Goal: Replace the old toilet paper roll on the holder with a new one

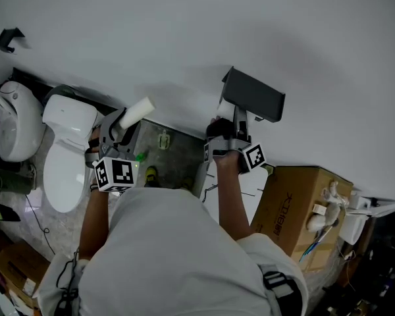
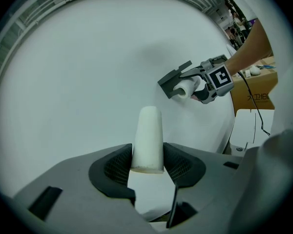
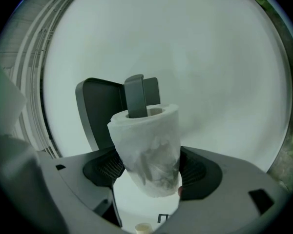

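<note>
The dark wall holder [image 1: 253,96] is mounted on the white wall, its cover flipped up. My right gripper [image 3: 149,173] is shut on the new toilet paper roll [image 3: 147,143], squeezing its sides. The holder's grey arm [image 3: 136,97] reaches into the roll's core. In the left gripper view the new roll [image 2: 185,87] sits under the holder [image 2: 173,79], with the right gripper [image 2: 199,87] on it. Off to the left, my left gripper [image 2: 147,168] is shut on the old roll [image 2: 148,138], a slim white tube [image 1: 137,112] pointing at the wall. The head view has the right gripper [image 1: 229,129] just below the holder.
A white toilet [image 1: 67,149] stands at the left with another white fixture [image 1: 14,120] beside it. A cardboard box [image 1: 295,203] sits at the right, next to a white unit [image 2: 249,129]. A small hook [image 1: 8,39] is on the wall at far left.
</note>
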Demonstrator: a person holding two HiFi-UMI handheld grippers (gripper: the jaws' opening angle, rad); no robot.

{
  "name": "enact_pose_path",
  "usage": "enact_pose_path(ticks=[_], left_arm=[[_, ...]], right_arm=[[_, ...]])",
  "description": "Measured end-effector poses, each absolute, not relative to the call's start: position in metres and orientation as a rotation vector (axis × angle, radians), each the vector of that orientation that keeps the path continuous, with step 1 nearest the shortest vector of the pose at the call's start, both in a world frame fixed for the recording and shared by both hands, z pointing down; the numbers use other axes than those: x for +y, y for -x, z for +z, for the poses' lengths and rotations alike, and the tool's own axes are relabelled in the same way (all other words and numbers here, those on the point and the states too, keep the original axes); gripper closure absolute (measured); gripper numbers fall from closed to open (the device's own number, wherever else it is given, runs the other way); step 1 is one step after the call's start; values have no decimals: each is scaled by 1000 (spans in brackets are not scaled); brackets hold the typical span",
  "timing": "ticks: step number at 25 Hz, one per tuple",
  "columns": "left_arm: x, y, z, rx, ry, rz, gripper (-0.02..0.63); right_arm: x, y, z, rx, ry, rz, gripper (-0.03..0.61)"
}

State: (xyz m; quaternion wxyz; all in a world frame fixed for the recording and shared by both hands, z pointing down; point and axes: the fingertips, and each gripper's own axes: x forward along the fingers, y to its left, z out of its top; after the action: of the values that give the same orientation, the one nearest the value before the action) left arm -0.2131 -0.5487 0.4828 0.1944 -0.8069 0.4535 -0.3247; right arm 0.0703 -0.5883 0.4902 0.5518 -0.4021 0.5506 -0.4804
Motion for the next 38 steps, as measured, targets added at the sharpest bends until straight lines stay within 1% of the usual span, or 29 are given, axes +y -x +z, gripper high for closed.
enact_pose_path(ticks=[4,11,14,21,26,27,28,29,38], left_arm=[[-550,204,482,1218,2283,-894,400],[-555,181,478,1139,2335,-830,400],[-554,169,474,1104,2360,-796,400],[-555,132,464,1019,2433,-690,400],[-559,109,454,1003,2542,-574,400],[-560,106,452,1006,2567,-546,400],[-560,102,449,1009,2592,-518,400],[-560,98,446,1011,2613,-490,400],[-562,84,419,1080,2777,-263,400]], right_arm=[[-574,-69,491,1314,968,-1125,230],[-536,-73,499,1339,1061,-1118,230],[-519,-78,496,1402,1150,-1100,248],[-488,-94,481,1569,1418,-1012,348],[-470,-115,468,1718,1698,-827,432],[-467,-119,467,1742,1768,-795,462],[-464,-124,467,1762,1833,-772,513],[-462,-128,468,1780,1892,-751,546],[-445,-151,454,1911,2169,-572,572]])
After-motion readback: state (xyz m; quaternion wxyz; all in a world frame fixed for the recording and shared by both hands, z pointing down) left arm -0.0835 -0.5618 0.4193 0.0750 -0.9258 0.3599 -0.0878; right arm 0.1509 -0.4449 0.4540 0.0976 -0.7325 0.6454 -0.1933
